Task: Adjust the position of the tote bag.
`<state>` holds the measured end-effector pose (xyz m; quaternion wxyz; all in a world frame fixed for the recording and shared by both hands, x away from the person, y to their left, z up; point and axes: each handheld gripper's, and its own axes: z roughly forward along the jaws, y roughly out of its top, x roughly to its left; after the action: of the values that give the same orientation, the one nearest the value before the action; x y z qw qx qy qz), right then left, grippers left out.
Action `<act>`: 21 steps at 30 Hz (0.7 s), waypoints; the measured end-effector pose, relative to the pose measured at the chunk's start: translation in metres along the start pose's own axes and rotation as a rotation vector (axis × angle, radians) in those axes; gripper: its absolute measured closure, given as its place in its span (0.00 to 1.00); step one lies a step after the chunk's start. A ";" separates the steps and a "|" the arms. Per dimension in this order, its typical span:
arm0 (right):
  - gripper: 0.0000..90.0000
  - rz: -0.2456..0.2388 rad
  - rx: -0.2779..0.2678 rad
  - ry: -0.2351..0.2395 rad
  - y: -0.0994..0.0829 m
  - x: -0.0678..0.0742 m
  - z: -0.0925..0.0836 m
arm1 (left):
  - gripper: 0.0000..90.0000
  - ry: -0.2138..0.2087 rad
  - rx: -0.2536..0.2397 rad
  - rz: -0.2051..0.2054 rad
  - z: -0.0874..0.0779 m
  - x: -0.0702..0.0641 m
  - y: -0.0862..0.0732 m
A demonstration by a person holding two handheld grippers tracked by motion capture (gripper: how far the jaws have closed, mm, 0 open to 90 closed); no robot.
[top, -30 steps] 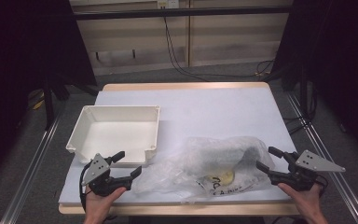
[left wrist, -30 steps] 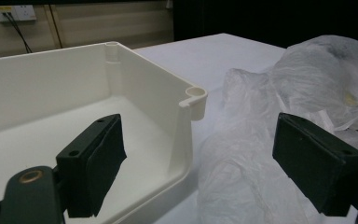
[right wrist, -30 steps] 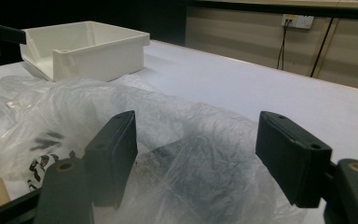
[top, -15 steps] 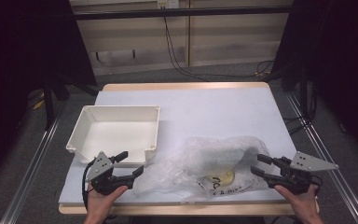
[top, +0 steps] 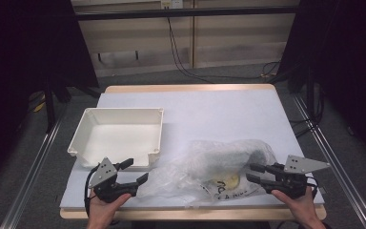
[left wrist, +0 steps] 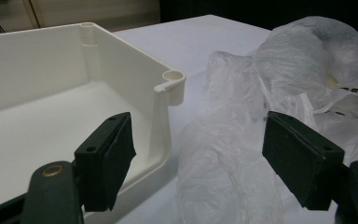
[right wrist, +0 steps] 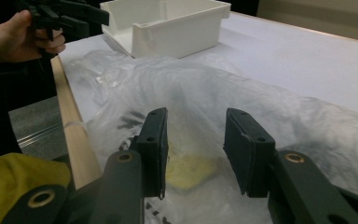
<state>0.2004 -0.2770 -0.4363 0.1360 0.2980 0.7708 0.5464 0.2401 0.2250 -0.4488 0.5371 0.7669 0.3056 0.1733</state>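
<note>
Two claws: both sit at the near edge of the table, one at each end of the plastic bag (top: 209,169).
Left claw (top: 132,174): spread at the near-left of the table; its jaws have just been closing a little, the bag's loose left end between them but no pad pressing on it.
White tray (top: 83,131): at the left side of the table, just behind the left claw, its near-right corner close to the bag; this rim crowds any lift at that end.
Plastic bag: crumpled, clear, near the front edge right of centre, with something yellow and something dark inside.
Right claw (top: 252,172): jaws have just been closing by much and now stand part-spread at the bag's right end, not pinching it.
Meaning: a two-ended pinch on the bag seems about to land.
</note>
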 end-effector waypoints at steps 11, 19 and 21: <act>0.73 -0.041 0.036 0.080 0.013 0.017 0.022 | 0.30 -0.027 0.018 0.032 -0.003 -0.003 0.000; 0.75 -0.073 0.073 0.148 0.019 0.027 0.041 | 0.34 -0.058 0.045 0.026 0.000 -0.007 0.001; 0.75 -0.085 0.080 0.171 0.022 0.031 0.046 | 0.36 -0.072 0.049 0.036 0.000 -0.006 0.001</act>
<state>0.2079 -0.2183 -0.4290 0.0808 0.2223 0.8128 0.5324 0.2358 0.2212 -0.4470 0.5257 0.7910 0.2761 0.1476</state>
